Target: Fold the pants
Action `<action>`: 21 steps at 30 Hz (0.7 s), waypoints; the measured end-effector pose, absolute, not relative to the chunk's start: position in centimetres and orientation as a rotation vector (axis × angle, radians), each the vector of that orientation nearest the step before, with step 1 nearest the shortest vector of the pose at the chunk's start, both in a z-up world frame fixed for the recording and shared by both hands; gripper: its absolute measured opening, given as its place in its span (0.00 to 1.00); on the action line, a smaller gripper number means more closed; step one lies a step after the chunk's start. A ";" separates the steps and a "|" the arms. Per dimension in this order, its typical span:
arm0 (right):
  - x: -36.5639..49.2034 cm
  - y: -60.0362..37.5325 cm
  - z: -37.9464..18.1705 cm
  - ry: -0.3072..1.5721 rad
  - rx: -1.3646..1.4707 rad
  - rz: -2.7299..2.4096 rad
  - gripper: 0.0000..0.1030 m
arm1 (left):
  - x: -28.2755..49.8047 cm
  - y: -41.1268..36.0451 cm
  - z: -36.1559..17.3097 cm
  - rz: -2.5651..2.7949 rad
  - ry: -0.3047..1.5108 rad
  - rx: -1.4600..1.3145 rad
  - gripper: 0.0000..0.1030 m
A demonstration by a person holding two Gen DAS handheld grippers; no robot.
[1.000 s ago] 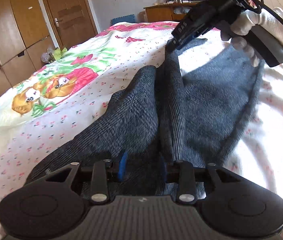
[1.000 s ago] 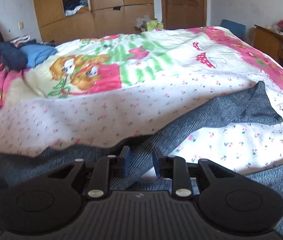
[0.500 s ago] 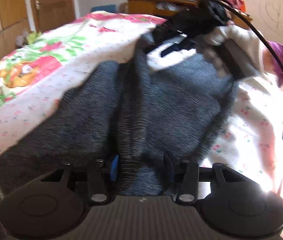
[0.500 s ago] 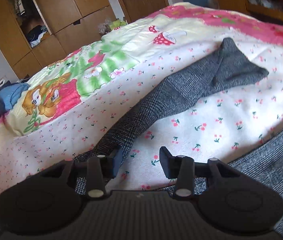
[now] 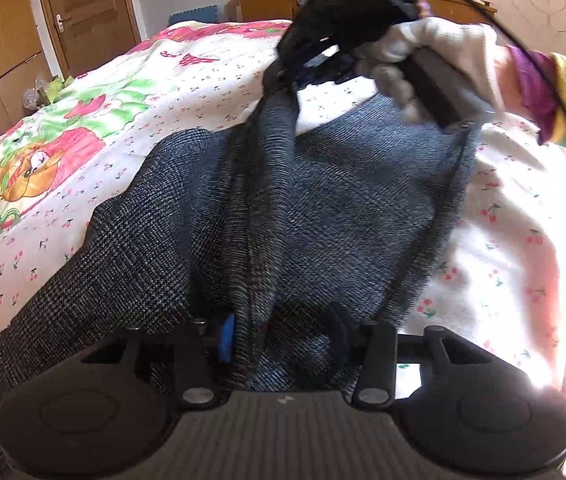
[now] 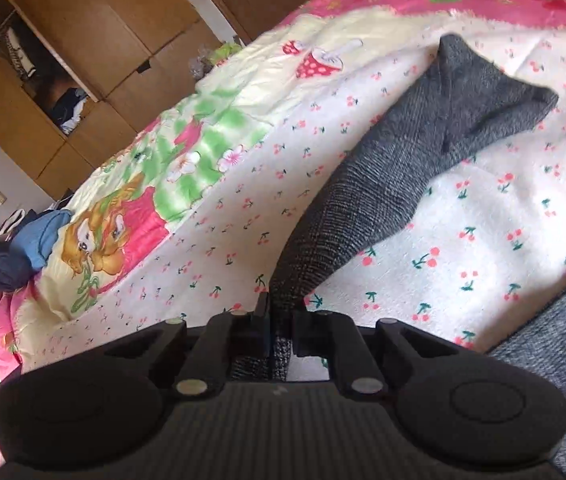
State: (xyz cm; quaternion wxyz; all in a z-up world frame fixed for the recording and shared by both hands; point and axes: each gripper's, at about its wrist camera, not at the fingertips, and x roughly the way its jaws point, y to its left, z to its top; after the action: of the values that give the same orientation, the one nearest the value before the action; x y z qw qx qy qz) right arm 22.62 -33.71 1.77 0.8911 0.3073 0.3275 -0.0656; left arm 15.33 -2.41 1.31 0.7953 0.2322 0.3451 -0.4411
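Grey checked pants (image 5: 323, 208) lie on a bed with a cherry-print sheet (image 5: 187, 96). My left gripper (image 5: 283, 334) is open, its jaws wide apart with a bunched fold of the pants lying between them. My right gripper (image 6: 281, 320) is shut on the pants' fabric (image 6: 403, 168), whose leg stretches away to a folded cuff (image 6: 495, 92). In the left wrist view the right gripper (image 5: 283, 68), held by a white-gloved hand (image 5: 443, 56), lifts a taut ridge of the pants above the bed.
Wooden wardrobes (image 6: 83, 60) and a door (image 5: 83, 12) stand beyond the bed. A wooden dresser (image 5: 323, 0) with clutter is at the back. Blue clothes (image 6: 31, 244) are piled at the bed's left edge.
My right gripper has closed on the pants fabric and lifted it. My left gripper has opened wider and shifted closer over the pants.
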 end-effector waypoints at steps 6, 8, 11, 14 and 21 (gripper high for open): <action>11.1 -35.9 3.0 0.668 0.580 -0.133 0.23 | 11.6 -3.3 0.3 -1.008 0.679 0.632 0.53; 9.1 -36.2 1.6 0.769 0.492 -0.220 0.40 | 11.5 -4.0 -0.3 -1.020 0.700 0.631 0.54; 6.6 -37.8 1.3 0.783 0.510 -0.302 0.40 | 11.3 -4.6 0.3 -1.037 0.698 0.613 0.56; 6.2 -39.0 2.9 0.721 0.523 -0.336 0.40 | 11.3 -5.4 0.4 -1.058 0.699 0.608 0.57; 16.0 -37.3 4.9 0.717 0.285 -0.335 0.39 | 12.0 -7.3 -0.2 -1.077 0.683 0.526 0.59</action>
State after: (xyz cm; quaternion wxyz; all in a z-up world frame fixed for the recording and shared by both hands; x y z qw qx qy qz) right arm 15.95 -37.26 4.93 0.9129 0.1382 0.3480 -0.1627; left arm 11.96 -7.28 -0.24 0.7713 0.2426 0.3153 -0.4969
